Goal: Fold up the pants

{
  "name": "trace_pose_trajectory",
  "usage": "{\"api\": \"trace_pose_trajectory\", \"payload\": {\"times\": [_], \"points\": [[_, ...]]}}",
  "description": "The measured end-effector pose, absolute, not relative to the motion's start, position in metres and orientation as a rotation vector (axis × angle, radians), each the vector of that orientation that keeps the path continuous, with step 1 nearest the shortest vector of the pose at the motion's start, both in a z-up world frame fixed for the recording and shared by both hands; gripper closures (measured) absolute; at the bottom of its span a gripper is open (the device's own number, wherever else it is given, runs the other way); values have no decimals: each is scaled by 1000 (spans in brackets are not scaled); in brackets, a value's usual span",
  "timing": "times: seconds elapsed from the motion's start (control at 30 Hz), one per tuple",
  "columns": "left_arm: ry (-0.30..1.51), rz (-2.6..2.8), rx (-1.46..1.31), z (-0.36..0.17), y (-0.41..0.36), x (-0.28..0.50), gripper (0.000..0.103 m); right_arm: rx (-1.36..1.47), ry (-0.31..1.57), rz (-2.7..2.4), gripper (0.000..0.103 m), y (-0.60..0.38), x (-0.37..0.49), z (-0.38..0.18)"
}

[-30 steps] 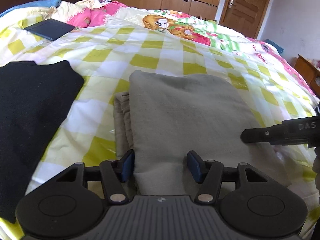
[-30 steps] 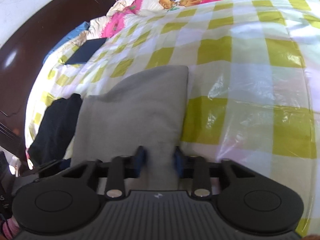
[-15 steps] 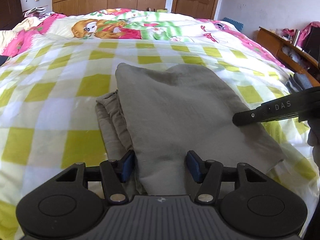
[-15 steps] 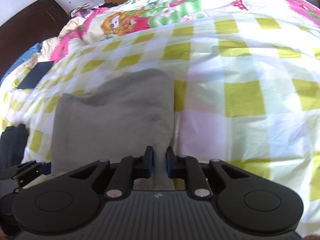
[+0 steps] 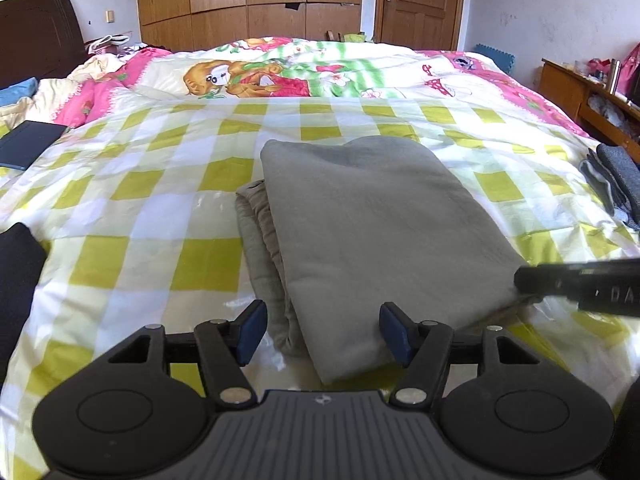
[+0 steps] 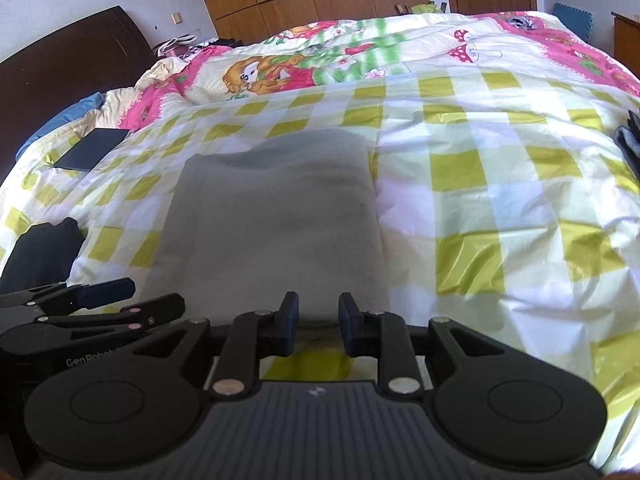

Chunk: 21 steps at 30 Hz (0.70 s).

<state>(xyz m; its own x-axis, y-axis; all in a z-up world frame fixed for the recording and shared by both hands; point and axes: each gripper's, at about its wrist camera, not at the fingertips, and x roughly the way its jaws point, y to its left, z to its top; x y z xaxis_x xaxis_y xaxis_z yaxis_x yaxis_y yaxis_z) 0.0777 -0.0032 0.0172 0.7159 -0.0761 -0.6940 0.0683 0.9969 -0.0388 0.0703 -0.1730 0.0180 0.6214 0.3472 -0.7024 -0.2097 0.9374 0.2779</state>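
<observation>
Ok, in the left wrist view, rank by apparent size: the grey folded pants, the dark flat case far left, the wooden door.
1. Grey folded pants, clearly largest.
2. Wooden door.
3. Dark flat case.
Door and case look close, and the door stands much farther away, so that order is unsure.

Folded grey pants (image 6: 272, 216) on checked sheet (image 6: 480, 184), right gripper (image 6: 318, 326) fingers parted

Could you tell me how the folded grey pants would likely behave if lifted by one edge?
The pants look soft and floppy, so they would probably sag. The stacked layers at their left edge would likely slip and unfold. They seem light.
</observation>
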Motion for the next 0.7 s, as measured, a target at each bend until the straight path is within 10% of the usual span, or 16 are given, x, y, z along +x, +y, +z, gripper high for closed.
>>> {"api": "trace_pose_trajectory", "payload": {"times": [0.17,0.7], "points": [[741,-12,12,23,-9,56,0,184,822,335,79,-169,44,20],[743,-4,-29,12,-7,21,0,177,856,315,75,-170,17,8]]}}
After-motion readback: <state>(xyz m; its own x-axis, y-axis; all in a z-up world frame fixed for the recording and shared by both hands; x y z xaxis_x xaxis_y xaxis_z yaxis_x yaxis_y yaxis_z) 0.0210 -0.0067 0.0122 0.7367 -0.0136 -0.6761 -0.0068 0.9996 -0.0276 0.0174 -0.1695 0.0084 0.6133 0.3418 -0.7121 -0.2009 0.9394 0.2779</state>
